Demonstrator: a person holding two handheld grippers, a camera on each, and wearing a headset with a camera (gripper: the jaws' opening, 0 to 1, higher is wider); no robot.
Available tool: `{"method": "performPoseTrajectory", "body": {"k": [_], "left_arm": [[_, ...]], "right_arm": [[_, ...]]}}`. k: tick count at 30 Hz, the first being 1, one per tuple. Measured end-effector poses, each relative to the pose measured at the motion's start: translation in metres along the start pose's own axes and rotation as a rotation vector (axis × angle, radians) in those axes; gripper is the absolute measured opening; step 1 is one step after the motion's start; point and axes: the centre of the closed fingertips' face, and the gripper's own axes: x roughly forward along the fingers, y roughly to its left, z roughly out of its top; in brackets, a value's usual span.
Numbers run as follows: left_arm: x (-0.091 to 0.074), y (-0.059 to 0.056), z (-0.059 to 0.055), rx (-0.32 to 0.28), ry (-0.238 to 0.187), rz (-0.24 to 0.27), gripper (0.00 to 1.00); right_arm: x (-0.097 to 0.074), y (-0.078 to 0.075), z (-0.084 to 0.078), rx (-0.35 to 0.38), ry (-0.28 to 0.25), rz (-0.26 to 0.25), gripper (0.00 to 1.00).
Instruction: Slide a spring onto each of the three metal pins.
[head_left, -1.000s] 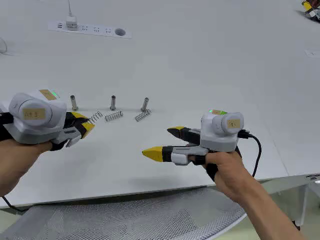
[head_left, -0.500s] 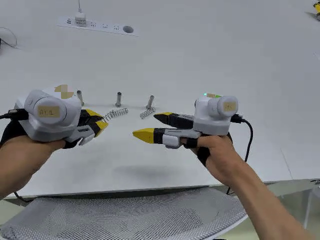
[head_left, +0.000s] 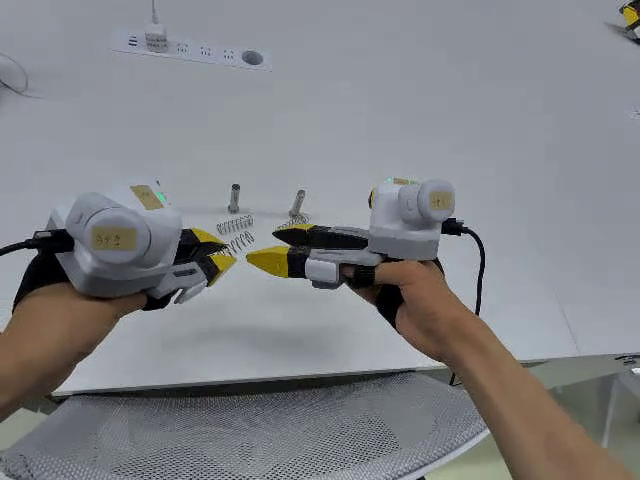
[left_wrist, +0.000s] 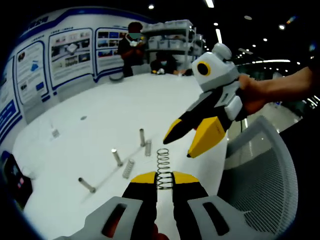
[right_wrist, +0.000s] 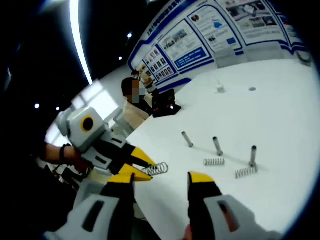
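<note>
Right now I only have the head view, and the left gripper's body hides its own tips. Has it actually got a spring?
Observer: Yes. In the left gripper view the left gripper is shut on a spring.
Operator: I count two pins. Where is the third?
Observer: Hidden from you behind that gripper. The right gripper view shows the third pin standing bare, no spring on it.
Operator: How is the spring gripped?
Observer: Near one end; in the left gripper view most of the coil sticks out past the tips.

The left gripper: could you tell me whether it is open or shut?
Shut: in the left gripper view, the yellow-tipped left gripper pinches a small coiled metal spring.
</note>
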Motion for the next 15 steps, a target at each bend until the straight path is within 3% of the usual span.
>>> {"method": "performPoseTrajectory", "body": {"k": [6,10,15], "left_arm": [[-0.001,-0.006,0.005,0.025,-0.005,-0.021,0.10],[0.000,-0.010,0.007,0.043,-0.010,-0.039,0.10],[0.000,-0.011,0.007,0.063,-0.012,-0.051,0.10]], "right_arm": [[0.004,0.005,0.000,0.037,-0.002,0.032,0.36],[0.006,0.011,-0.001,0.052,0.003,0.061,0.26],[0.006,0.011,-0.001,0.070,-0.009,0.063,0.21]]}}
